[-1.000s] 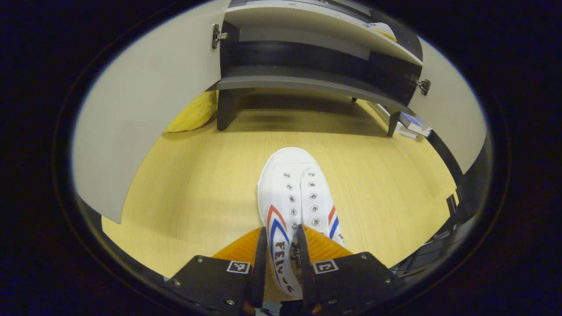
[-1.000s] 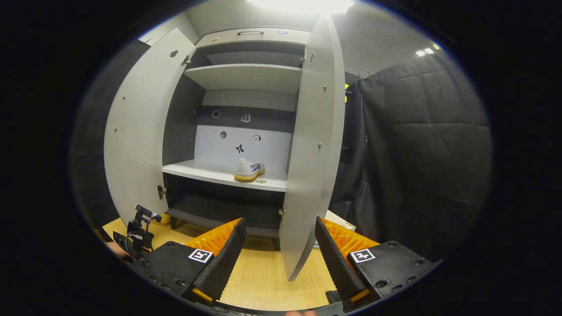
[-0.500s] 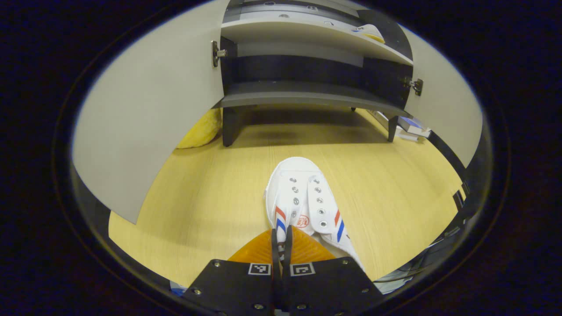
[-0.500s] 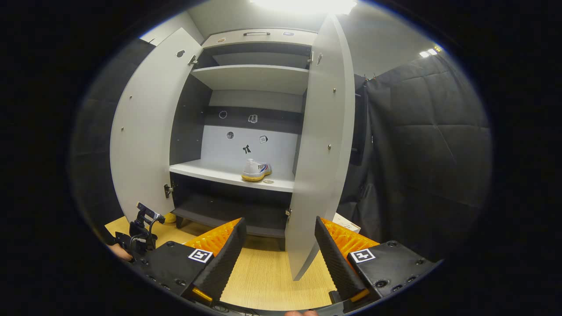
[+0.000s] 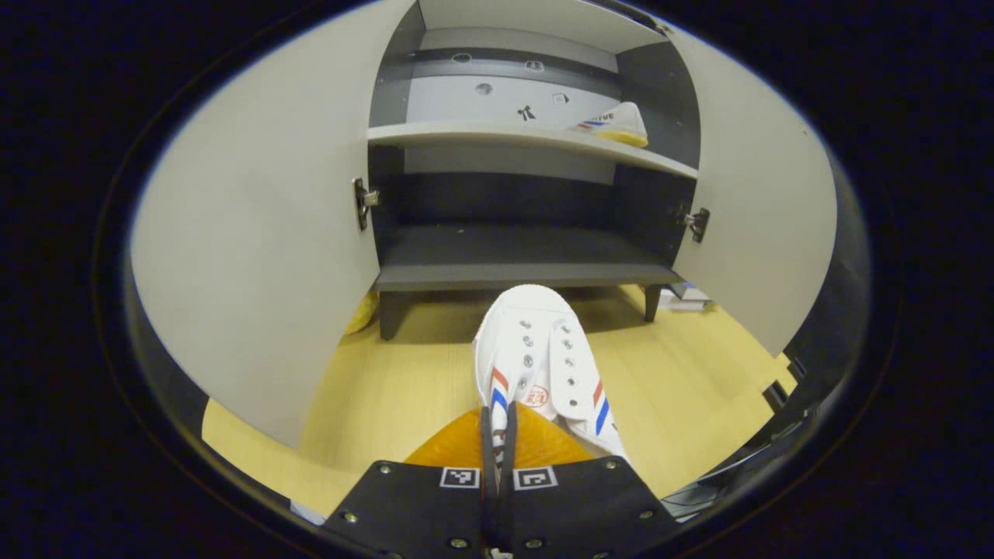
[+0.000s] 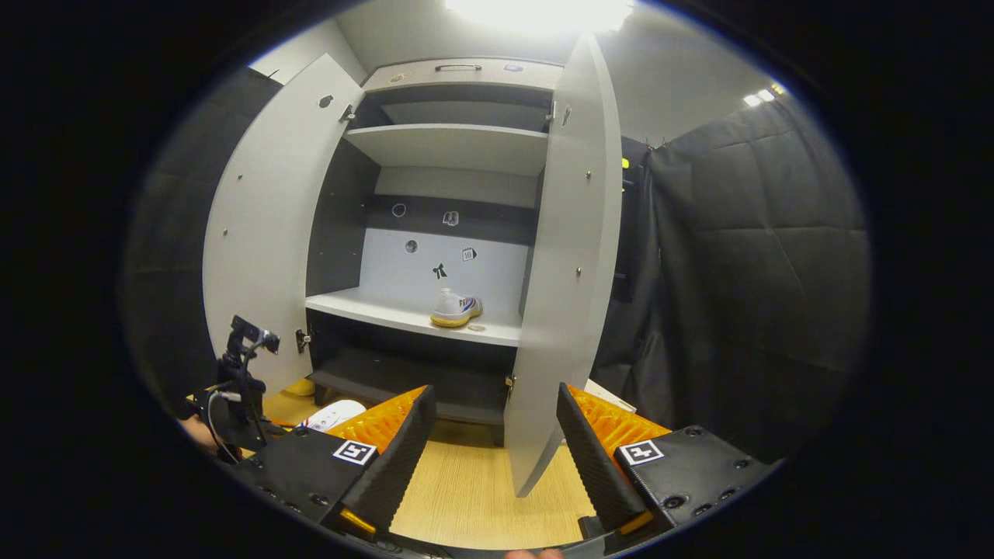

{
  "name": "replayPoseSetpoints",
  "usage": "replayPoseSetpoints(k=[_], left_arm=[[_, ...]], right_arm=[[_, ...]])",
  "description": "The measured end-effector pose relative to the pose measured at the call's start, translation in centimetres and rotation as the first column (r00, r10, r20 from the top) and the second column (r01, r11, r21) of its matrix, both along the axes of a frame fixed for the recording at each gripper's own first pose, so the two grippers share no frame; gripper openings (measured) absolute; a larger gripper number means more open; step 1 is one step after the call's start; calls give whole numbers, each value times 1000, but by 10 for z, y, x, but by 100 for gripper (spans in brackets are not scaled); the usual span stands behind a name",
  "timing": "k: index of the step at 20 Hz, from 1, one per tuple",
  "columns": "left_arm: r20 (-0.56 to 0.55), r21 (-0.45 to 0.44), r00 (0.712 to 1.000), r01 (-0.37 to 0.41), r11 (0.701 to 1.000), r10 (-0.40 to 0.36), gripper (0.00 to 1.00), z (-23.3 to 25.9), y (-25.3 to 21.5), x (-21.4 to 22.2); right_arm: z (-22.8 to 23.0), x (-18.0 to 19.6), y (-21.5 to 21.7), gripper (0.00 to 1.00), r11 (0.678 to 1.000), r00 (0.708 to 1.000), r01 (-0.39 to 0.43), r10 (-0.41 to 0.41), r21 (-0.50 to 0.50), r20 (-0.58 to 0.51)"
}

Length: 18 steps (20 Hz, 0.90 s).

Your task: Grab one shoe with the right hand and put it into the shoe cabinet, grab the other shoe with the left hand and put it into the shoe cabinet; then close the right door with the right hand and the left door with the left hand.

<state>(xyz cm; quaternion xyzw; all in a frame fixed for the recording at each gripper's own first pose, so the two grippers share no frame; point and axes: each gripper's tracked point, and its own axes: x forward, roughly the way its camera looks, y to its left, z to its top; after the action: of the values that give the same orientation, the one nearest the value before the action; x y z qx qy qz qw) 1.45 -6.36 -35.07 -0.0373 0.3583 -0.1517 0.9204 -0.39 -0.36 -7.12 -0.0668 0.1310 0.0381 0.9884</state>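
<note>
Shoe cabinet [image 6: 454, 147]: stood on the pale wood floor [image 5: 404, 388], both doors swung wide open; grey shelves inside, dark side walls.
Left door [image 5: 256, 233]: open, filling the left side of the left gripper view; a hinge showed at its inner edge.
Right door [image 6: 571, 256]: open, its edge turned toward the right gripper view, standing between the right claw's two fingers as seen from behind.
Middle shelf [image 6: 411, 310]: light grey, carrying one shoe toward its right end.
Bottom shelf [image 5: 528, 264]: dark, nothing seen on it.
Shoe on the shelf [image 6: 457, 307]: white with a yellow sole and red and blue stripes, resting upright on the middle shelf; in the left gripper view it sat at the shelf's right end [image 5: 613, 126].
Held shoe [image 5: 540, 365]: white canvas, red and blue side stripes, no laces in the eyelets; toe pointed at the bottom shelf, lifted clear of the floor in front of the cabinet.
Left claw [image 5: 497, 446]: pinched tight on the held shoe's collar edge, fingers nearly meeting.
Right claw [image 6: 491, 446]: spread wide, holding nothing, hovering in front of the cabinet.
</note>
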Motion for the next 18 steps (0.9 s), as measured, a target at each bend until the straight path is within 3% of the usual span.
replayPoseSetpoints(k=[7, 18], left_arm=[[139, -65, 990, -20, 998, 28, 1, 18, 5, 0], [320, -125, 943, -57, 991, 94, 0, 22, 7, 3]], right_arm=[[2, 2, -4, 98, 1000, 1000, 2, -3, 14, 13], [-8, 3, -15, 96, 999, 1000, 21, -21, 29, -5]])
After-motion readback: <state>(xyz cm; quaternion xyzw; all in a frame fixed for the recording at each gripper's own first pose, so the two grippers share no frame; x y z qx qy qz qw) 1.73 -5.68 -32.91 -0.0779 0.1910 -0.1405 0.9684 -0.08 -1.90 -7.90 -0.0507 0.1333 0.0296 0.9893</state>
